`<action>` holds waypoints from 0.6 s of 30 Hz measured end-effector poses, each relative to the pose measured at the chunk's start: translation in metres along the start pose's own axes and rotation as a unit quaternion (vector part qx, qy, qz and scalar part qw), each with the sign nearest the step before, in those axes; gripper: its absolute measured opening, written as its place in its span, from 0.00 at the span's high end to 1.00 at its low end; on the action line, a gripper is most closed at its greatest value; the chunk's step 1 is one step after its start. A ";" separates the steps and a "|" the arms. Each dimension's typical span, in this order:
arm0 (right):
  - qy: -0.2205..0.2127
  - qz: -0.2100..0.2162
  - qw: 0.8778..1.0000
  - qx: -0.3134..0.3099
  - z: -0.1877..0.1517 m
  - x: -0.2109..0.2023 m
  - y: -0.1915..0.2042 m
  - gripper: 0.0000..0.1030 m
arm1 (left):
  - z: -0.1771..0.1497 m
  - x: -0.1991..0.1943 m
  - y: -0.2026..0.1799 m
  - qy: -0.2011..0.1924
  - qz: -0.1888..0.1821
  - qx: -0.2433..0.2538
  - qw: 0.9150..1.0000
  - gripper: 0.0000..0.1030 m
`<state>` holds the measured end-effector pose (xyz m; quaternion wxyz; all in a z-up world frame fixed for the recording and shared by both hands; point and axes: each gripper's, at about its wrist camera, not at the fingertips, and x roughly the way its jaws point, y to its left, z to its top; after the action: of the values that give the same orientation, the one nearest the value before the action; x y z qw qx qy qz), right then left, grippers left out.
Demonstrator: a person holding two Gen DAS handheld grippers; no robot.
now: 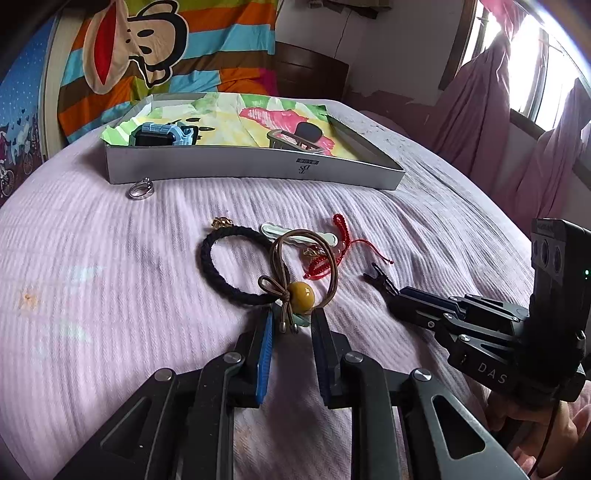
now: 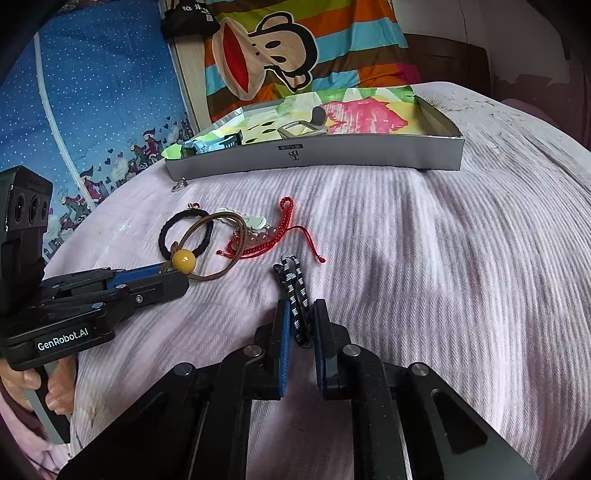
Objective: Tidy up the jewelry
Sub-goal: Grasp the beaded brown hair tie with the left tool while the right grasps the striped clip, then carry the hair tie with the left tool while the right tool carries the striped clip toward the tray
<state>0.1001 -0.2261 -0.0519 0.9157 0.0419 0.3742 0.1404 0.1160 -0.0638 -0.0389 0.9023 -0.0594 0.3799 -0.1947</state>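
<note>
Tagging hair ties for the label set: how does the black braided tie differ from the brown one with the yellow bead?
The black braided tie is a thick plaited ring carrying a small gold charm; the brown tie is a thin smooth cord with a bow and a yellow bead. The black one lies flat, clear of both grippers; the brown one's bead end sits between the left gripper fingers. The brown loop overlaps the black. Both lie on the pink bedspread, outside the box.

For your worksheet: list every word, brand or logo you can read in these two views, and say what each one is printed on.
"GenRobot.AI": side of the left tool, seen in the right wrist view.
"DAS": body of the right tool, partly cut off.
Monogram logo on the grey box front: too small to read.
White characters on the black hanging bag: illegible.
</note>
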 end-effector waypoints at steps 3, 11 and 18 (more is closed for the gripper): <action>-0.002 0.000 1.000 0.001 0.000 0.001 0.000 0.96 | 0.000 0.000 0.002 -0.003 -0.005 -0.004 1.000 0.81; -0.015 0.005 1.000 0.004 0.001 -0.002 -0.001 0.96 | -0.001 -0.007 -0.001 -0.020 -0.006 0.000 1.000 0.82; -0.035 0.013 0.999 0.007 0.002 -0.009 -0.001 0.96 | 0.000 -0.014 -0.004 -0.031 -0.003 0.011 0.999 0.82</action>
<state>0.0956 -0.2297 -0.0440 0.9261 0.0581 0.3421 0.1484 0.1058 -0.0623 -0.0287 0.9137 -0.0570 0.3491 -0.1999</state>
